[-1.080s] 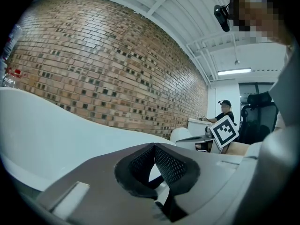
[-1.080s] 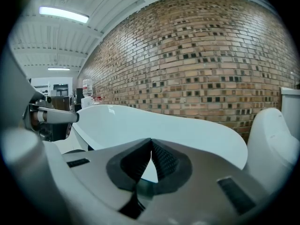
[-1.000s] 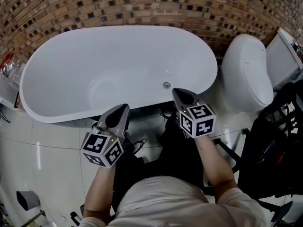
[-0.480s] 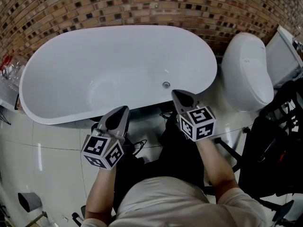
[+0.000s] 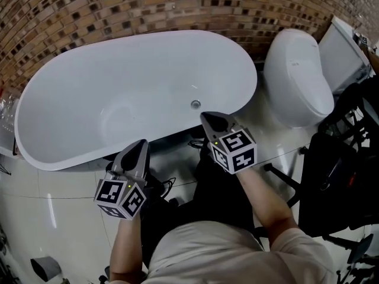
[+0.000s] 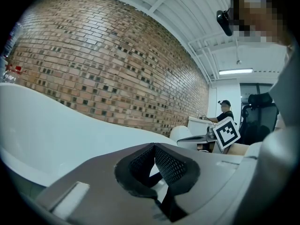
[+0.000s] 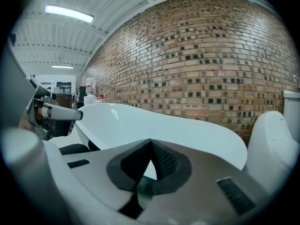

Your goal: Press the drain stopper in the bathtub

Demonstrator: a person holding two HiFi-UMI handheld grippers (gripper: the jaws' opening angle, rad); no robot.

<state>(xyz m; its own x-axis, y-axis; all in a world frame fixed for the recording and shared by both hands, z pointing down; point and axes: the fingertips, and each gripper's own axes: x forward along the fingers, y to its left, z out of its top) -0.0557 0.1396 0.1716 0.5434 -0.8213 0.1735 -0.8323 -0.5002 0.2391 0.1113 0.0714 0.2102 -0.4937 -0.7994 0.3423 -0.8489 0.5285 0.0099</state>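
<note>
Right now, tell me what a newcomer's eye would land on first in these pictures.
The big white bathtub fills the upper middle of the head view, its small drain stopper near the right end, against a brick wall. At its near rim hover the left gripper and right gripper, both shut and empty, with a white toilet at right.

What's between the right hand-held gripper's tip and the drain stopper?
Only the near rim and bare white inner wall of the bathtub separate the right hand-held gripper from the drain stopper. The head view shows this.
</note>
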